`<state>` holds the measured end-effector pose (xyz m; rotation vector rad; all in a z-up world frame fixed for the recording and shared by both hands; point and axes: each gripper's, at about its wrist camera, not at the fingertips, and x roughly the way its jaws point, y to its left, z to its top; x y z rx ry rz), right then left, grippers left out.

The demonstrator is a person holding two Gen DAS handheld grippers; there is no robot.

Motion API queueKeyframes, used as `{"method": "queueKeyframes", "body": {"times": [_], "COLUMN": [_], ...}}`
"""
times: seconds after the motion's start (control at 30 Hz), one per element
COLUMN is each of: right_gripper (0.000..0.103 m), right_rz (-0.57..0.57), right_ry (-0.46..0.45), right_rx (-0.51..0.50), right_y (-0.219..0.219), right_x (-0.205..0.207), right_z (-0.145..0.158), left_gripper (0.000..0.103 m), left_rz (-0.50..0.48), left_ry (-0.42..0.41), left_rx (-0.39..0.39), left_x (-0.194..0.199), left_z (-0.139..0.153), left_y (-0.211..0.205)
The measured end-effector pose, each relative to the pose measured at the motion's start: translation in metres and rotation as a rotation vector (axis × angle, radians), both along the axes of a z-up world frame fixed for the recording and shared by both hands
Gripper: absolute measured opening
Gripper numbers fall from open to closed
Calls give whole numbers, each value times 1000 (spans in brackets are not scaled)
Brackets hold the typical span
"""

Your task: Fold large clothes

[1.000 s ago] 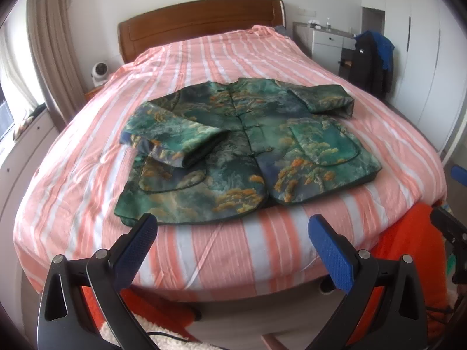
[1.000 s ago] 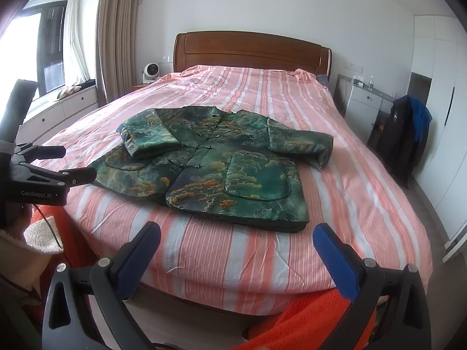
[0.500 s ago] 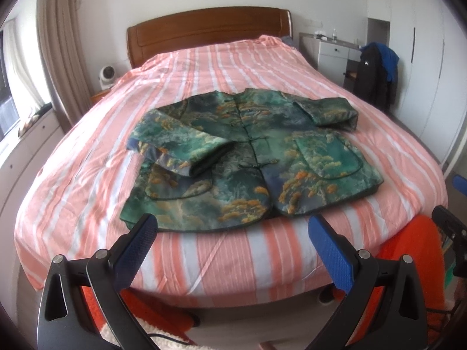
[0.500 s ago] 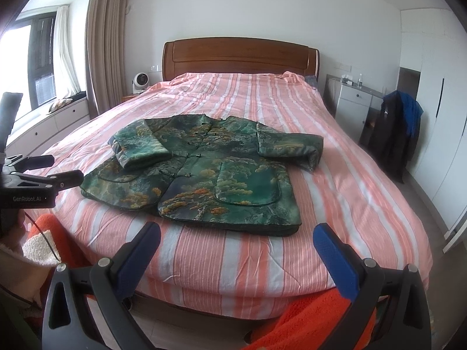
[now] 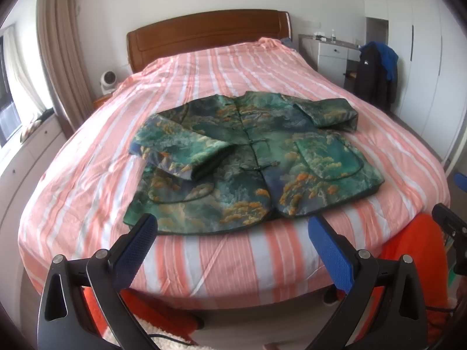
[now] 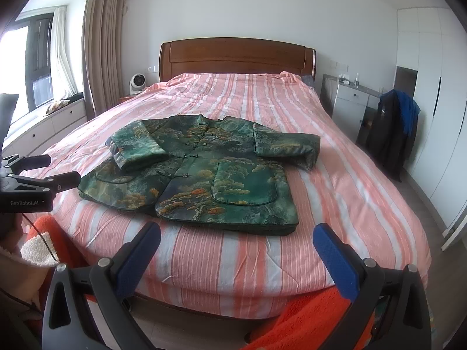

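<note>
Left wrist view: green patterned jacket (image 5: 254, 163) spread face up on the striped bed (image 5: 292, 67), collar toward the wooden headboard (image 5: 210, 36), hem toward the foot; long axis from collar to hem roughly along the bed's length, slightly turned so the hem's right corner sits nearer the right edge. Left sleeve (image 5: 184, 151) folded across the chest, cuff ending just beside the button line; right sleeve (image 5: 327, 112) folded back near the shoulder. Left gripper (image 5: 233, 227) held level above the foot of the bed, pointing at the hem, blue-padded fingers (image 5: 137, 245) spread wide, gripping nothing, clear of the cloth. Orange fleece (image 5: 408, 256) at lower right, below the mattress edge.

Right wrist view: same jacket (image 6: 198, 175) seen from further right, collar away, hem nearest, lying on the near half of the bed (image 6: 262, 102). Right gripper (image 6: 236, 237) low at the foot, aimed toward the hem's right corner, fingers (image 6: 335, 259) wide apart and empty, apart from the fabric. Left gripper (image 6: 43, 180) visible at the left edge, side on, over the bed's corner. Dark coat (image 6: 385, 137) hanging beside the white dresser (image 6: 347, 108), well apart from the bed.
</note>
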<state>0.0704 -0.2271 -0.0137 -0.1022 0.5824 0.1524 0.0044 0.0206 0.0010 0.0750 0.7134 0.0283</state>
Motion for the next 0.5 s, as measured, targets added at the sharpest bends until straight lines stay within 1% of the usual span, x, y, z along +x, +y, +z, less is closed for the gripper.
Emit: {"method": "queueKeyframes", "body": {"times": [0.5], "right_gripper": [103], "right_rz": [-3], "right_ry": [1], "right_rx": [6], "right_y": [0], "right_x": [0], "right_z": [1], "left_gripper": [103], "left_rz": [-4], "left_ry": [-2], "left_rx": [-5], "left_x": [0], "left_z": [1], "left_y": [-2]}}
